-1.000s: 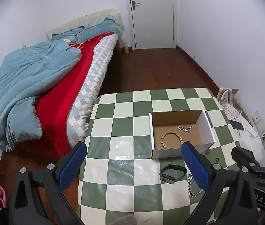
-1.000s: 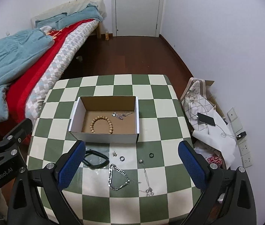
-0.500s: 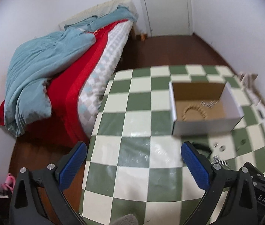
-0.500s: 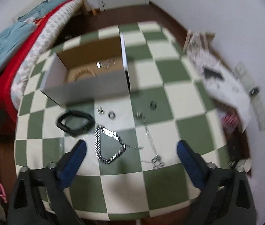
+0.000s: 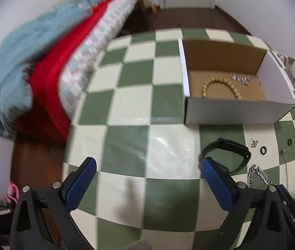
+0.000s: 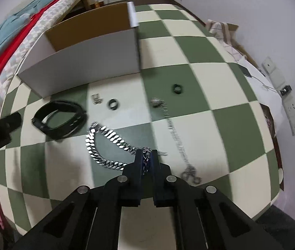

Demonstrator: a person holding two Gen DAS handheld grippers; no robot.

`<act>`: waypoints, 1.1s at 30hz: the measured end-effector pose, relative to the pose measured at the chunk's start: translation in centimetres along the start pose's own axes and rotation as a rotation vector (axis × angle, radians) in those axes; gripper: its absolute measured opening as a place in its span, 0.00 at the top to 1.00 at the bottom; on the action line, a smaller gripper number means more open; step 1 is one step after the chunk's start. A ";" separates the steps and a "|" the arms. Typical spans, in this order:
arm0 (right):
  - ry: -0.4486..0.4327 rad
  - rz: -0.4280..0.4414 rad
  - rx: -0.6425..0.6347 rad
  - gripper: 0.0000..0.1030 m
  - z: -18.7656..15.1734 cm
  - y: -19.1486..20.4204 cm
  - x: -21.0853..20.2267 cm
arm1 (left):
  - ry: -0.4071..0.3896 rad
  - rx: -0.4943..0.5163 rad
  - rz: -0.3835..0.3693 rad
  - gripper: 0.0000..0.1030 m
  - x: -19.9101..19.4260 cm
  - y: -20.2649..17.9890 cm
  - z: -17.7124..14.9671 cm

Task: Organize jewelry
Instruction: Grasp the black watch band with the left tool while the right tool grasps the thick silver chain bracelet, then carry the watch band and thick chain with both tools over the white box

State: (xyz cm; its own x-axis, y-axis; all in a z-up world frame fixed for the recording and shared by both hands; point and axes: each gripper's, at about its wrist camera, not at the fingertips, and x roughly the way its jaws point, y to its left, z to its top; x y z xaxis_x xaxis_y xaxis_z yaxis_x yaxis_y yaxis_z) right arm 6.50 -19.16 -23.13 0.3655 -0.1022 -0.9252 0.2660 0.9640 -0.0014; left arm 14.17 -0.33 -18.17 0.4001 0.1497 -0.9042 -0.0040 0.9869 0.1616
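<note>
Change since a second ago: both tools have dropped low over the worktop; the right one, then spread wide and high, is now pinched onto the chain.

Left wrist view, tool: left tool [image 5: 146,171] spread wide, holding nothing, hovering over bare checkered worktop [image 5: 130,104].
Left wrist view, jewelry: black band [image 5: 227,155] lies just past the right-hand finger; cardboard box [image 5: 237,110] beyond it holds a bead bracelet [image 5: 220,87] and a small silver piece [image 5: 240,78].

Right wrist view, tool: right tool [image 6: 146,156] closed on the clasp end of the heavy silver chain [image 6: 105,143], links visible between the pads.
Right wrist view, loose pieces: thin chain [image 6: 175,133], two dark rings [image 6: 113,104] [image 6: 177,88] and a small clasp piece [image 6: 96,99] lie apart on the worktop, in front of the box.

Step in hand: likely lifting the heavy chain to the box.
Doing it well: raise straight up until the trailing links hang free, clear the near wall, keep them off the thin chain and band, lower before releasing.
</note>
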 end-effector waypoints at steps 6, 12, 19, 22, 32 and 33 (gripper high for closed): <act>0.008 -0.004 0.048 0.93 -0.1 -1.7 -0.1 | 0.088 -0.046 -0.102 0.01 2.6 -1.1 1.0; 0.010 -0.021 0.038 0.93 1.0 -1.6 -0.4 | 0.116 0.019 -0.154 0.43 4.0 -2.9 0.5; 0.004 0.003 0.048 0.94 1.0 -1.8 -0.5 | 0.064 0.070 -0.176 0.85 2.5 -2.7 -0.7; 0.003 0.015 0.047 0.96 0.9 -1.9 -0.6 | 0.042 0.096 -0.152 0.86 1.8 -2.4 -1.7; 0.006 0.006 0.033 0.96 0.8 -1.6 -0.7 | 0.027 0.106 -0.121 0.87 1.2 -1.1 -3.3; 0.006 0.004 0.031 0.96 0.8 -1.5 -0.7 | 0.026 0.108 -0.120 0.88 1.3 -1.0 -3.3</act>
State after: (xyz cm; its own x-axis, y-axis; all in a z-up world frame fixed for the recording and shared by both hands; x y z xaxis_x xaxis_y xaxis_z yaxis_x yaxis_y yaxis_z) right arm 6.52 -20.72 -22.20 0.3611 -0.0971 -0.9275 0.2925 0.9562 0.0137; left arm 11.64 -0.97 -20.78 0.3681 0.0338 -0.9292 0.1416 0.9856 0.0919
